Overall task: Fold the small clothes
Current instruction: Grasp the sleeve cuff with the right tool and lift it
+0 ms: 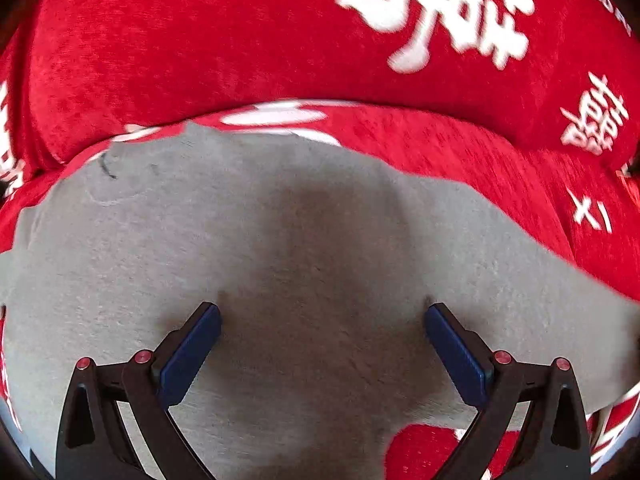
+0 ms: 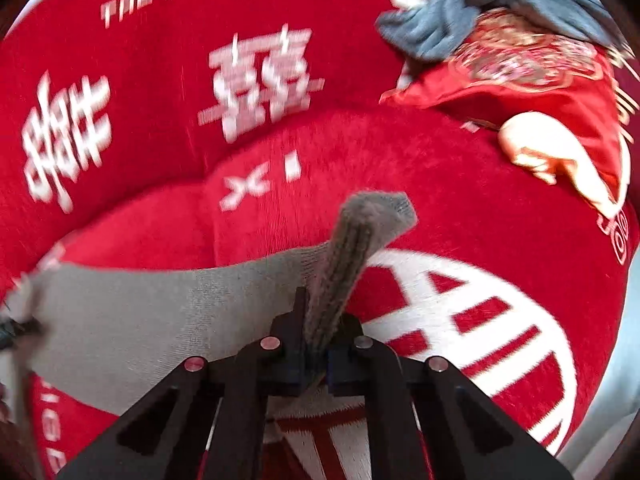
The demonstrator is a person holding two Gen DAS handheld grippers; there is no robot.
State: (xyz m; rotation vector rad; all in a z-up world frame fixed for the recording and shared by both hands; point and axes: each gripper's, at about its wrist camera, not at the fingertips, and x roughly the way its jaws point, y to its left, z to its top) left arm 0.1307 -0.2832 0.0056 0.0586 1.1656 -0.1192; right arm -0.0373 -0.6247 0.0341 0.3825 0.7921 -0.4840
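The left gripper (image 1: pixel 322 316) hangs over a flat grey knit garment (image 1: pixel 280 240), its blue-padded jaws spread wide with only cloth under the gap and nothing pinched. The garment lies on a red plush cover with white printed characters (image 1: pixel 200 48), which shows from nine o'clock round to three. In the right wrist view, the right gripper (image 2: pixel 318 354) is clamped tight on a ribbed grey end of the garment (image 2: pixel 360 236), which rises toward twelve o'clock. At one o'clock lies a crumpled blue-grey cloth (image 2: pixel 480 8), touching a red embroidered cloth (image 2: pixel 540 80).
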